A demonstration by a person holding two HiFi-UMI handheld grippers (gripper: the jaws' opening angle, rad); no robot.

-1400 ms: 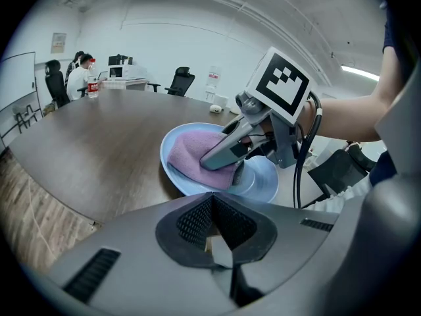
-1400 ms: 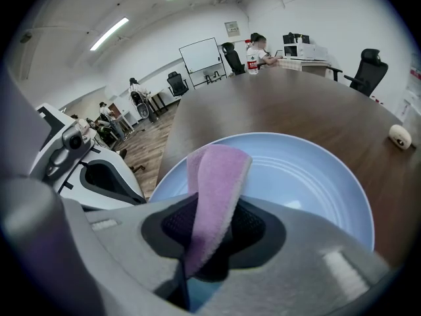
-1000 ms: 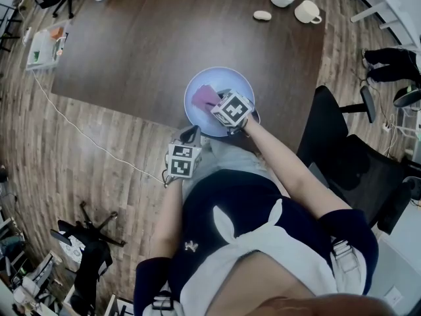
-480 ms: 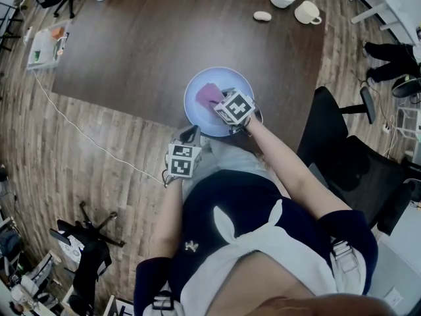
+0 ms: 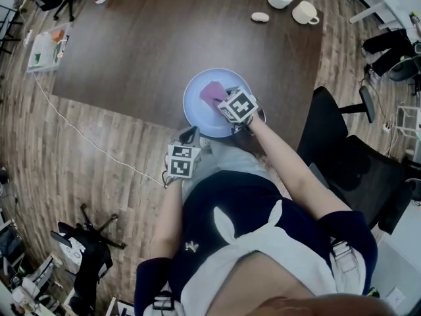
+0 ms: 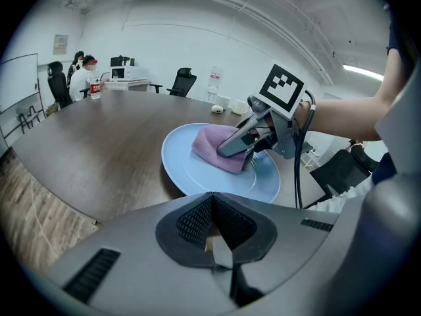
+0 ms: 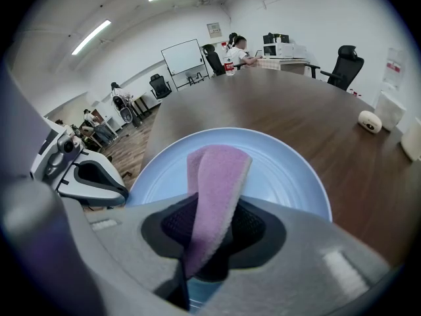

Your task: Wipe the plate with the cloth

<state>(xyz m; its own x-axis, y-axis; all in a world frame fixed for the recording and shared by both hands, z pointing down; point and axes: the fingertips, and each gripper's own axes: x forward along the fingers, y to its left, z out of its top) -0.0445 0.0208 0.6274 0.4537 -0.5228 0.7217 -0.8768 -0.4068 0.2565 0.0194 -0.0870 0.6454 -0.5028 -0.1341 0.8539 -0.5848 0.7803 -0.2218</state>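
Right hand-held gripper [image 5: 223,97] tilts down, clamped on cloth [image 5: 212,92]; left hand-held gripper [image 5: 191,135] has jaws together.

In the head view, the marker cube [image 5: 237,106] on the right gripper [image 5: 225,99] covers the near end of the folded pink cloth [image 5: 212,91] and part of the round pale blue plate [image 5: 197,108]. In the right gripper view, the cloth's lower end vanishes between the jaws. Far off, seated people [image 7: 238,45] are too small to describe.
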